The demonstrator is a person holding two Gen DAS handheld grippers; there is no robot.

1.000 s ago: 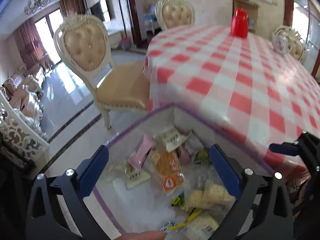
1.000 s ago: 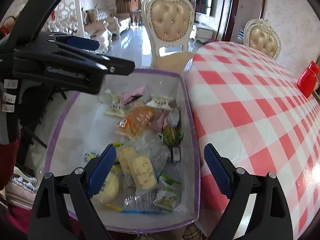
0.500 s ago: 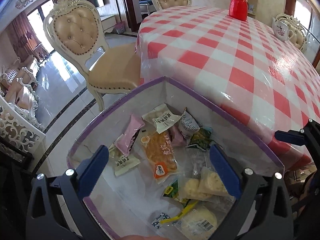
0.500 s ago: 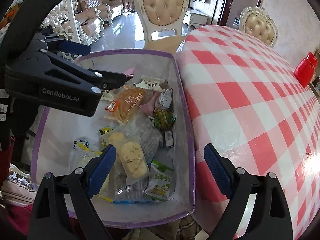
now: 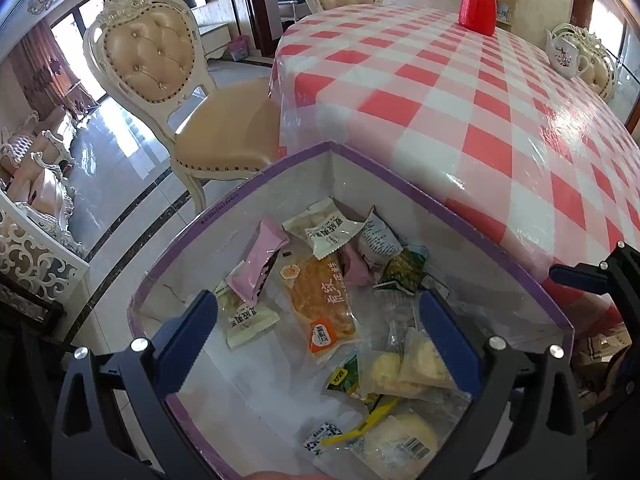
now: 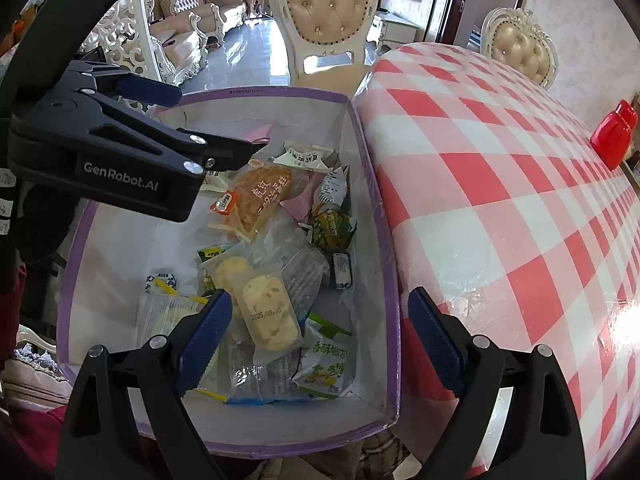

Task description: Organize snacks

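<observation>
Snack stock: the wrapped snacks, among them an orange cake packet (image 5: 322,300) and a pink wrapper (image 5: 258,266), lie heaped inside the purple-rimmed white box (image 6: 386,216) beside the red-checked desk (image 5: 460,92), none on the desk; my left tongs (image 5: 316,330) and right tongs (image 6: 316,336) hang released and empty above, a scene fitting sorting finished or unpacking ahead.

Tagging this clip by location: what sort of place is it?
Most likely a home dining room open to a living room: a checked table with padded chairs, a teapot on it, and sofas beyond.
</observation>
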